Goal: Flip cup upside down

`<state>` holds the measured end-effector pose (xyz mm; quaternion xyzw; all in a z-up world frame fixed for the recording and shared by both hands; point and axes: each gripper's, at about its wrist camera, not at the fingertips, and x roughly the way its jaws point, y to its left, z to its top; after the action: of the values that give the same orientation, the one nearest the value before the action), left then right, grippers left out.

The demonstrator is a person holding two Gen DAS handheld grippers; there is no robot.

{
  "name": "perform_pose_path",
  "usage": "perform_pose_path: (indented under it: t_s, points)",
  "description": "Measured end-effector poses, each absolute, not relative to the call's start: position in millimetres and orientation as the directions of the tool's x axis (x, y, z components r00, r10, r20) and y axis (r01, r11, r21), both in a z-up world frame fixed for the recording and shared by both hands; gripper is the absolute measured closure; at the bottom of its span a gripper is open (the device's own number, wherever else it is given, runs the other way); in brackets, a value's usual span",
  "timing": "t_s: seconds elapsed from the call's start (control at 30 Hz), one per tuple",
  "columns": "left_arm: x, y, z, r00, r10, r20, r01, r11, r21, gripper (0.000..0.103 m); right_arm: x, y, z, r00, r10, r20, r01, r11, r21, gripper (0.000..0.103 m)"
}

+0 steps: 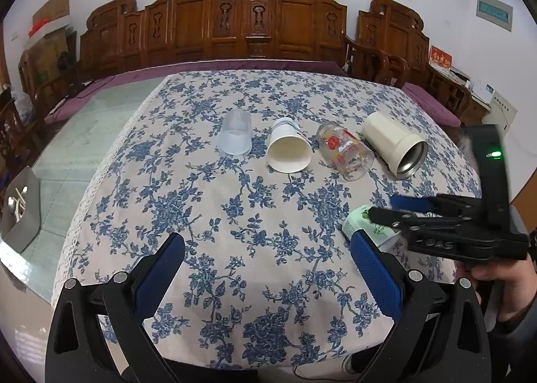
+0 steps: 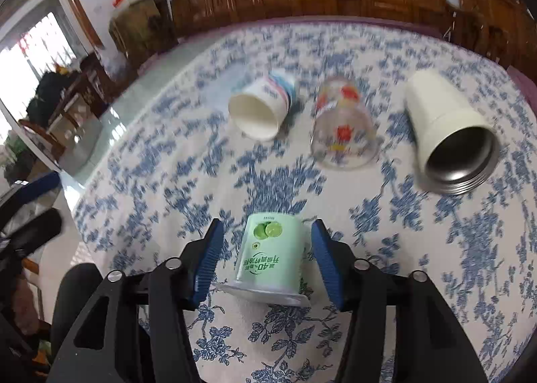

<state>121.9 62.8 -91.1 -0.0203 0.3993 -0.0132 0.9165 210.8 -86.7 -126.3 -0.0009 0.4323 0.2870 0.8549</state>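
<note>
Four cups sit in a row across the middle of the tabletop (image 1: 235,208). From left to right they are a see-through cup (image 1: 235,137) standing mouth down, a paper cup (image 1: 288,149) on its side, a glass with pictures (image 1: 345,151) on its side, and a metal-lined mug (image 1: 396,148) on its side. Nearer, on the right, a lime cup (image 2: 273,255) stands mouth down between the fingers (image 2: 208,262) of the right gripper (image 2: 268,262), with a gap on each side. A carved wooden bench (image 1: 214,20) stands behind the tabletop.
</note>
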Motion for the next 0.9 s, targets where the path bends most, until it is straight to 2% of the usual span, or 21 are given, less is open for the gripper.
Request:
perform_pose_path:
  t_s: [0.1,0.17,0.3,0.4,0.47,0.5,0.7,0.9]
  points:
    - [125.6,54.6,-91.5,0.678,-0.047,-0.734,0.022,0.999,-0.043,0.008,198.6,-103.0,-114.4,0.52,0.485,-0.703,-0.485,0.845,0.224,0.044]
    - [130.6,44.5,-92.0,0.671,-0.057,-0.739,0.041,0.998,-0.04,0.008,188.3,-117.2,-108.7,0.572,0.47,-0.672,-0.469,0.86,0.201,0.038]
    - [142.5,24.7,-95.6,0.647,-0.084,-0.758,0.077,0.996,-0.046,0.008,170.6,-148.6,-107.0,0.654,0.424,-0.627,-0.418,0.893,0.169,0.036]
    - [152.8,12.8,-98.2,0.629,-0.098,-0.771,0.087,0.995,-0.055,0.014,162.4,-166.7,-111.8,0.695,0.391,-0.603,-0.378,0.912,0.157,0.023]
    - [162.5,3.8,-101.8,0.608,-0.112,-0.786,0.091,0.993,-0.071,0.016,159.4,-175.9,-116.6,0.713,0.369,-0.596,-0.353,0.924,0.15,0.008]
    - [168.4,-1.2,-104.2,0.595,-0.12,-0.795,0.092,0.993,-0.081,0.017,159.1,-179.0,-119.7,0.718,0.36,-0.595,-0.342,0.928,0.148,0.006]
    - [200.9,-17.7,-125.3,0.511,-0.145,-0.847,0.056,0.989,-0.136,0.029,158.9,-194.6,-137.5,0.736,0.324,-0.595,-0.303,0.943,0.139,0.006]
    - [227.6,-25.8,-151.2,0.417,-0.154,-0.896,-0.006,0.985,-0.172,0.034,156.0,-201.6,-145.4,0.729,0.343,-0.592,-0.306,0.937,0.166,0.006]
